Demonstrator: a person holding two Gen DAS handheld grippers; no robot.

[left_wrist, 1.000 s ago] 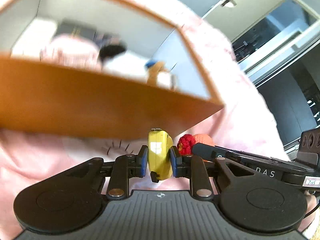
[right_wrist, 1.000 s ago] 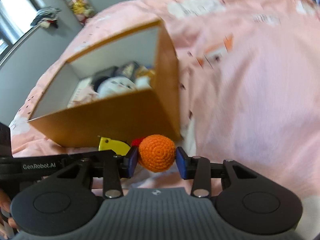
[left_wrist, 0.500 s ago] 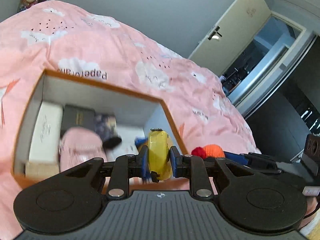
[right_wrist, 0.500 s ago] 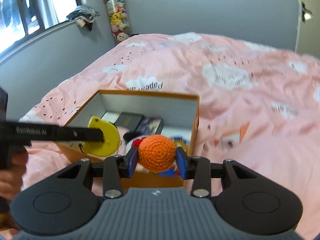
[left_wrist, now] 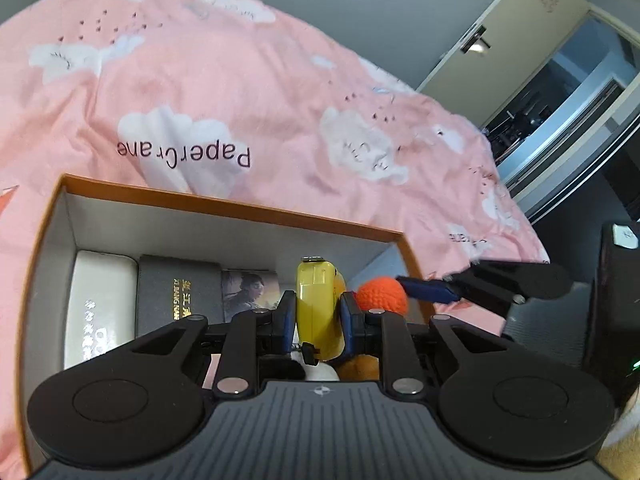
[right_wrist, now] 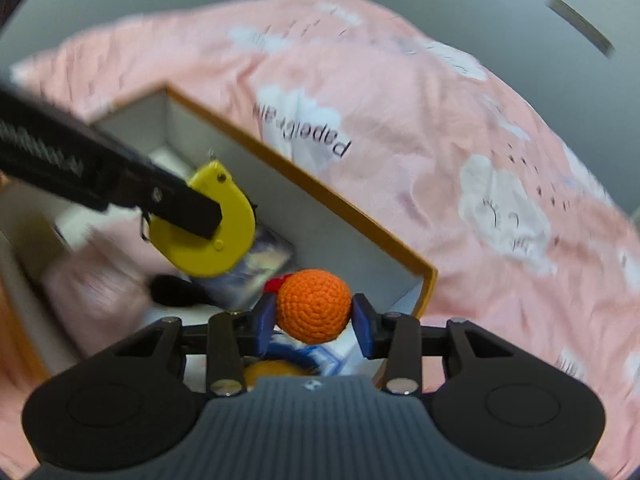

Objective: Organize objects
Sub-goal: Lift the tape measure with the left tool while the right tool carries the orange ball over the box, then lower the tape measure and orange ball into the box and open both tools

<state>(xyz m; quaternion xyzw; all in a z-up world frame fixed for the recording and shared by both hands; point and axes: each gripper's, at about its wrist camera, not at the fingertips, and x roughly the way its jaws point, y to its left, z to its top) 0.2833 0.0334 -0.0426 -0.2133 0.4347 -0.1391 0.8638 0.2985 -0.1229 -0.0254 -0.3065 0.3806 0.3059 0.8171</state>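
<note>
- Right now my left gripper [left_wrist: 317, 316] is clamped on the yellow tape measure [left_wrist: 318, 304], its blue pads pressing both flat sides, and it hangs over the open orange box [left_wrist: 224, 206]
- My right gripper [right_wrist: 314, 318] is clamped on the orange crochet ball [right_wrist: 314, 306], with a bit of red yarn showing behind it, above the box's near right corner
- From the right wrist view the tape measure sits up and to the left of the ball, apart from it
- Inside the box I see a white case [left_wrist: 100, 304] along the left wall, a dark book with gold lettering [left_wrist: 176, 292] beside it, then a card with a printed figure [left_wrist: 248, 290]
- The box rests on the pink cloud-print duvet [left_wrist: 240, 92]
- Lower items in the box are blurred, so I cannot tell what they are
</note>
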